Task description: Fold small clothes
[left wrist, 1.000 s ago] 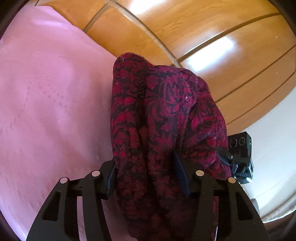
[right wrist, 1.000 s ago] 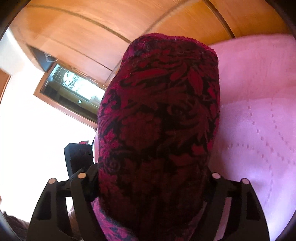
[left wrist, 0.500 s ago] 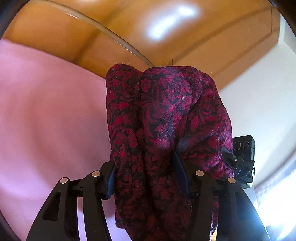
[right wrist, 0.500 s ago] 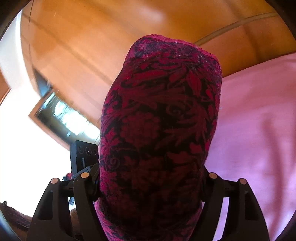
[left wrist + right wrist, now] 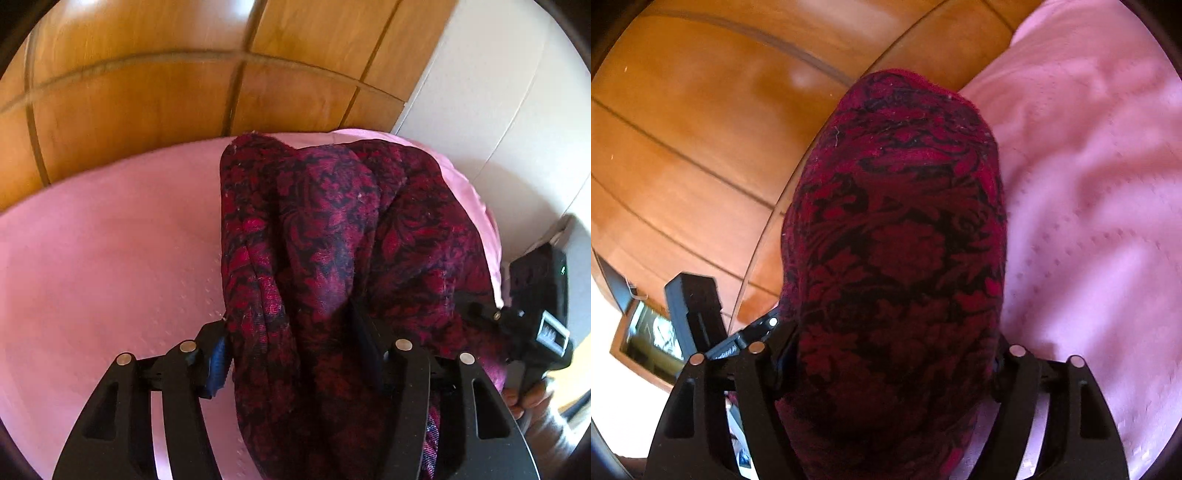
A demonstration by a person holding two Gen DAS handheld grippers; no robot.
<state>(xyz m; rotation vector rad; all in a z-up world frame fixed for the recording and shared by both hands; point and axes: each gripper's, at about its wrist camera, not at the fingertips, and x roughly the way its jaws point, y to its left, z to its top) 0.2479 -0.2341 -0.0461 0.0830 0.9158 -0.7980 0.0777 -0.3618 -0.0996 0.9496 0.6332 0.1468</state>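
A folded dark red garment with a black floral print point(image 5: 332, 240) hangs bunched between both grippers over the pink bedspread point(image 5: 110, 258). My left gripper point(image 5: 288, 343) has the cloth between its fingers, its jaws easing open; the right finger is buried in the folds. In the right wrist view the same garment point(image 5: 897, 240) fills the whole gap of my right gripper point(image 5: 890, 350), whose jaws are opening while both pads still touch the cloth. The right gripper's black body point(image 5: 535, 314) shows beside the cloth, with a hand point(image 5: 528, 402) under it.
Wooden panelling point(image 5: 147, 92) runs behind the bed, and a white wall point(image 5: 498, 92) stands at the right. In the right wrist view the pink bedspread point(image 5: 1089, 184) lies to the right, wood panels point(image 5: 701, 129) to the left, and a framed opening point(image 5: 646, 339) low left.
Both grippers have swung sideways together with the garment and rolled. The bedspread now lies under the cloth in the left view. The right jaws stand slightly wider.
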